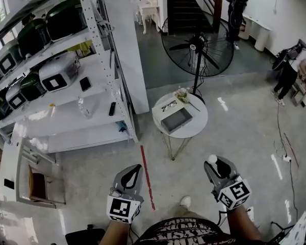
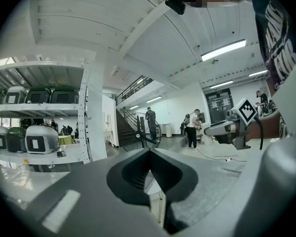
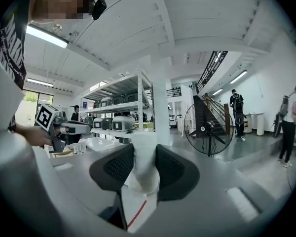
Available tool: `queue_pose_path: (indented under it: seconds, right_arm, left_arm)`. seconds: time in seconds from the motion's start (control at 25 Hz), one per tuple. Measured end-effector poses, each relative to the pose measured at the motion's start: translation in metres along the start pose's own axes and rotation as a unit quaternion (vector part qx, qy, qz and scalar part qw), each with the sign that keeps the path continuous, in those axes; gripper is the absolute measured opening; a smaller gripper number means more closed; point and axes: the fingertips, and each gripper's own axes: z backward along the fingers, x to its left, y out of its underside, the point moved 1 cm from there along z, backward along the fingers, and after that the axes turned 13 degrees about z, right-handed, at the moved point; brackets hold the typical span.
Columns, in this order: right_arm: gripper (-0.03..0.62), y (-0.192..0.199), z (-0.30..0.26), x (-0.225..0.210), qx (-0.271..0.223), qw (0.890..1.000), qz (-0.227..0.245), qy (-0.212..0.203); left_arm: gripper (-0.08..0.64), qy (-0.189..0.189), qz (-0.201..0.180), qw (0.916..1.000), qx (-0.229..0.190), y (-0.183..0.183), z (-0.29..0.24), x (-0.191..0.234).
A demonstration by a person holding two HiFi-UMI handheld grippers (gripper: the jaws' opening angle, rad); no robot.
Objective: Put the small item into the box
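2 grippers hang well short of the round table (image 1: 200, 127): right gripper (image 1: 214, 164) clamped on the small white item (image 3: 144, 169), left gripper (image 1: 136, 170) closed, empty. Best to step close, centre the item over the box (image 1: 176, 120) mid-table, release low.

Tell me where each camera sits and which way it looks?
Head view: on the person's head, facing down at the table; left gripper, right gripper show.
Left gripper view: on that gripper, facing the shelves; shut jaws show.
Right gripper view: on that gripper, facing the fan; jaws hold the small item.
Both show the fan.
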Motion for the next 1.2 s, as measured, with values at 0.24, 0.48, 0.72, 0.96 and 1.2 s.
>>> queue_pose_path:
  seconds: [0.24, 0.48, 0.72, 0.96, 1.2]
  right_arm:
    - [0.163, -0.001, -0.010, -0.039, 0.003, 1.000, -0.002, 0.001]
    - [0.163, 0.000, -0.017, -0.081, 0.001, 1.000, -0.002, -0.006]
    - [0.163, 0.004, -0.029, -0.125, -0.014, 1.000, 0.001, -0.016]
    - [0.163, 0.027, -0.043, -0.145, -0.015, 0.998, -0.002, -0.067]
    - [0.163, 0.036, -0.050, -0.149, -0.028, 0.995, -0.017, -0.097]
  left_arm:
    - [0.001, 0.014, -0.010, 0.9998, -0.010, -0.013, -0.046, -0.013]
    - [0.002, 0.027, -0.014, 0.9994, -0.018, -0.029, -0.092, -0.030]
    - [0.002, -0.011, -0.009, 0.9991, -0.039, -0.045, -0.134, -0.036]
    - [0.002, -0.043, 0.003, 0.9976, -0.054, -0.055, -0.159, -0.040]
    - [0.002, -0.064, 0.007, 0.9973, -0.035, -0.050, -0.164, -0.040]
